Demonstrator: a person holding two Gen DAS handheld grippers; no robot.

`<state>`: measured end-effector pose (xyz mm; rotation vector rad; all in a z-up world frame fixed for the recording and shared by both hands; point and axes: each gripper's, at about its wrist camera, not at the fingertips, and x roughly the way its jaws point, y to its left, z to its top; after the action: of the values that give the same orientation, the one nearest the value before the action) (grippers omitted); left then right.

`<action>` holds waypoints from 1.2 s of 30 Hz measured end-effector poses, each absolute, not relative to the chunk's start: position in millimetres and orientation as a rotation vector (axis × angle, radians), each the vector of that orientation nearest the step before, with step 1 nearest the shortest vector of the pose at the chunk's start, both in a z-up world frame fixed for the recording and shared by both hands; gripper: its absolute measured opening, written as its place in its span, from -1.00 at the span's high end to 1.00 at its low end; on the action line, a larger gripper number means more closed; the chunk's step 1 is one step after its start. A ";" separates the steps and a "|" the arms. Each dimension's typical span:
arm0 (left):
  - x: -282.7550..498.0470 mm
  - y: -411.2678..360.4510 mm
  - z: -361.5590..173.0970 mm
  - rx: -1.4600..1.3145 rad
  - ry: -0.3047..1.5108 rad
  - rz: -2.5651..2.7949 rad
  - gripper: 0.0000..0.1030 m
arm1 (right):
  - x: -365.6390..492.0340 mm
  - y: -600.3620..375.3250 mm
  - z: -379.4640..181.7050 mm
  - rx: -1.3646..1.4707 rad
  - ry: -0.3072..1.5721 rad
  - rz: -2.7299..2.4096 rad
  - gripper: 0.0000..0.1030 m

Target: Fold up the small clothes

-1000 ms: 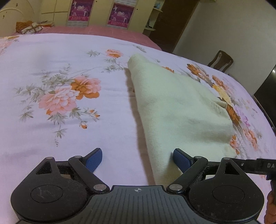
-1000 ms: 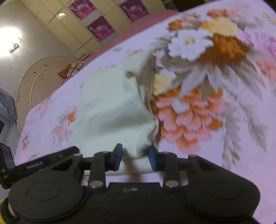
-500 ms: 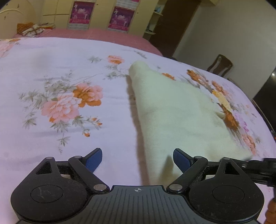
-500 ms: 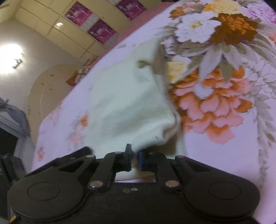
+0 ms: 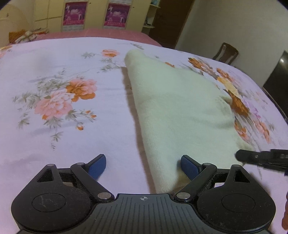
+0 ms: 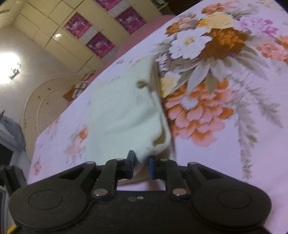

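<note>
A cream cloth [image 5: 176, 108] lies folded on the floral bedsheet [image 5: 63, 126], running away from me to a narrow far end. My left gripper [image 5: 143, 163] is open over its near left corner; the cloth's left edge runs between the blue pads and the right pad [image 5: 190, 165] sits above the fabric. My right gripper [image 6: 141, 164] is shut on the near right corner of the cloth [image 6: 122, 115], and the pinched edge curls up off the sheet. In the left wrist view the right gripper [image 5: 261, 158] enters from the right edge.
The bed fills both views. A wooden chair [image 5: 225, 53] and a dark screen [image 5: 277, 84] stand beyond its right side. A wardrobe with pink posters [image 5: 93, 14] and a pile of bedding [image 5: 27, 35] are at the far end.
The right gripper's jaws closed on the cloth's near right corner and the edge there curled upward. The left gripper stayed open in about the same place.
</note>
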<state>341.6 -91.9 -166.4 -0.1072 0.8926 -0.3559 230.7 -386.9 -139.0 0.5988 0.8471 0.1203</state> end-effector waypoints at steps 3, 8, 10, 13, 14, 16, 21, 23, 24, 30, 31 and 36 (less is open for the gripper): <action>341.7 -92.1 -165.0 -0.113 0.895 -0.357 -0.73 | 225.6 -382.5 -145.8 0.440 0.862 0.038 0.76; 361.4 -87.3 -143.6 -0.177 0.850 -0.339 -0.73 | 227.4 -383.3 -121.5 0.358 0.804 0.021 0.61; 374.7 -90.5 -138.3 -0.191 0.840 -0.330 -0.73 | 235.1 -380.7 -108.0 0.326 0.757 0.035 0.60; 396.8 -98.3 -130.8 -0.208 0.808 -0.313 -0.73 | 264.9 -373.8 -96.8 0.286 0.710 0.049 0.58; 404.2 -102.3 -128.8 -0.203 0.794 -0.306 -0.73 | 274.9 -371.2 -92.9 0.276 0.698 0.052 0.57; 421.8 -111.9 -127.8 -0.196 0.783 -0.296 -0.73 | 294.5 -363.6 -86.9 0.230 0.671 0.054 0.54; 461.7 -122.4 -154.9 -0.188 0.855 -0.242 -0.73 | 347.4 -349.4 -93.8 0.132 0.657 0.059 0.49; 466.5 -114.6 -168.4 -0.258 0.890 -0.234 -0.94 | 365.6 -346.9 -113.5 0.074 0.720 0.035 0.44; 465.6 -114.1 -169.0 -0.258 0.883 -0.238 -0.94 | 374.9 -350.3 -129.9 0.067 0.779 0.032 0.43; 483.3 -124.4 -153.4 -0.224 0.815 -0.225 -0.94 | 382.6 -361.3 -115.0 0.117 0.682 0.066 0.32; 493.5 -126.6 -155.4 -0.217 0.828 -0.211 -0.94 | 392.0 -358.5 -114.1 0.113 0.688 0.078 0.32; 527.2 -120.5 -172.0 -0.279 0.846 -0.129 -0.94 | 429.5 -343.2 -132.1 0.017 0.721 0.073 0.35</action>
<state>527.2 -120.5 -172.0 -0.2790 0.8460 -0.1290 429.5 -343.2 -132.1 0.0166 0.7209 0.0725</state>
